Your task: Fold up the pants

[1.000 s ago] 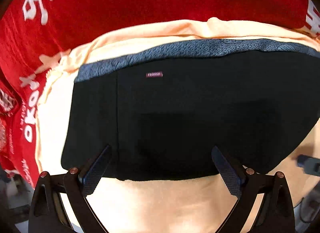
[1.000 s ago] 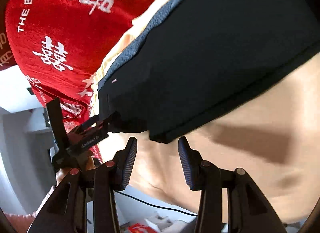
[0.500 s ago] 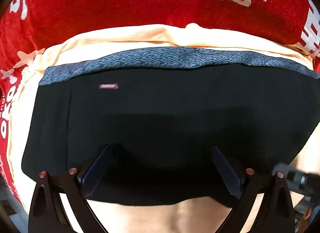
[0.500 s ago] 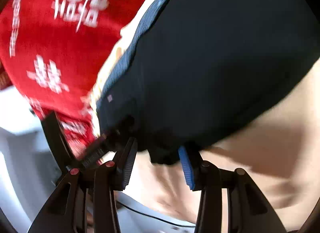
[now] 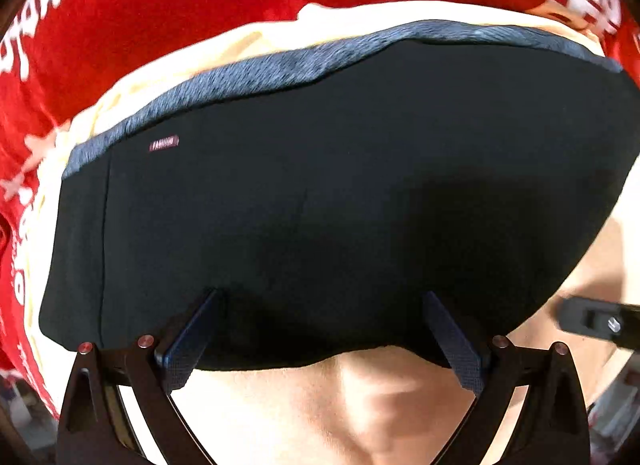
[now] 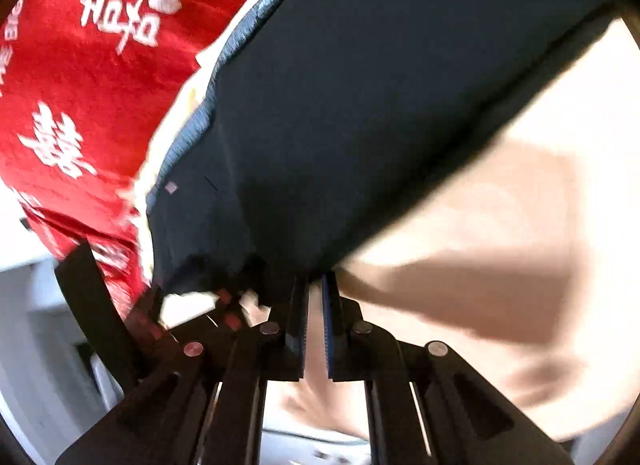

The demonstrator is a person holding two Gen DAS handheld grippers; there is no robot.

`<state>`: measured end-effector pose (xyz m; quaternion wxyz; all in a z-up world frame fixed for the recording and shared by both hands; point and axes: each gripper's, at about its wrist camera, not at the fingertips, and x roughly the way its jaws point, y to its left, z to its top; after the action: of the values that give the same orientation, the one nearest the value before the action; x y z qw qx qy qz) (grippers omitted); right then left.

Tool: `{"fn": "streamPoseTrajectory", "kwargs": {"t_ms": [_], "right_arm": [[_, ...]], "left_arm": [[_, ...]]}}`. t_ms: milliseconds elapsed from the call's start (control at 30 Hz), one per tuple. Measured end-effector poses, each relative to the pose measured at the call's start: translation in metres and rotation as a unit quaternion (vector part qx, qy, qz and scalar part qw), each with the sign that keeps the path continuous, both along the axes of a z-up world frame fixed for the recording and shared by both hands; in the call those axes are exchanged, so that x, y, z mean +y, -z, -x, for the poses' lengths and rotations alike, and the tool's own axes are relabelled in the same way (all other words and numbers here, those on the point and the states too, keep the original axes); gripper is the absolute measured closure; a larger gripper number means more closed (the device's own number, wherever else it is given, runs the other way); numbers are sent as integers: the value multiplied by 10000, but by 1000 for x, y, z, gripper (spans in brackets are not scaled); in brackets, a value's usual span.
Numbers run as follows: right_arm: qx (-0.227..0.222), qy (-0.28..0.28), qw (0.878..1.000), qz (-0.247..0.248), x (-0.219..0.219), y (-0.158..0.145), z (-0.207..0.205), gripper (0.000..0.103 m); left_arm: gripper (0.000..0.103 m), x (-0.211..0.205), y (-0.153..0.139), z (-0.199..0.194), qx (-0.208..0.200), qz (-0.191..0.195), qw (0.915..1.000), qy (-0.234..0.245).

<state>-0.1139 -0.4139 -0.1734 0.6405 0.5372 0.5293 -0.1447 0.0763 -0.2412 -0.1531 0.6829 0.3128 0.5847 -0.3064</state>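
The black pants lie folded on a peach sheet, with a grey-blue waistband at the far side and a small pink label at upper left. My left gripper is open, its fingers spread wide over the near edge of the pants. My right gripper is shut on the near edge of the pants and pinches the fabric between its pads. The right gripper's tip also shows at the right edge of the left wrist view.
A peach sheet lies under the pants. A red blanket with white lettering lies beyond the waistband and also shows in the right wrist view. White furniture shows past the bed edge in the right wrist view.
My right gripper has moved up to the pants' near edge and closed on it. My left gripper has moved closer over the near edge and stays open.
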Motion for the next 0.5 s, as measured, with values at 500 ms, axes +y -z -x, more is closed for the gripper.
{"fn": "streamPoseTrajectory", "kwargs": {"t_ms": [500], "right_arm": [[803,-1397,9570,2411,-88,-27,-9,69]], "left_arm": [[2,-55,-10,2,-74,299,9994,-131]]}}
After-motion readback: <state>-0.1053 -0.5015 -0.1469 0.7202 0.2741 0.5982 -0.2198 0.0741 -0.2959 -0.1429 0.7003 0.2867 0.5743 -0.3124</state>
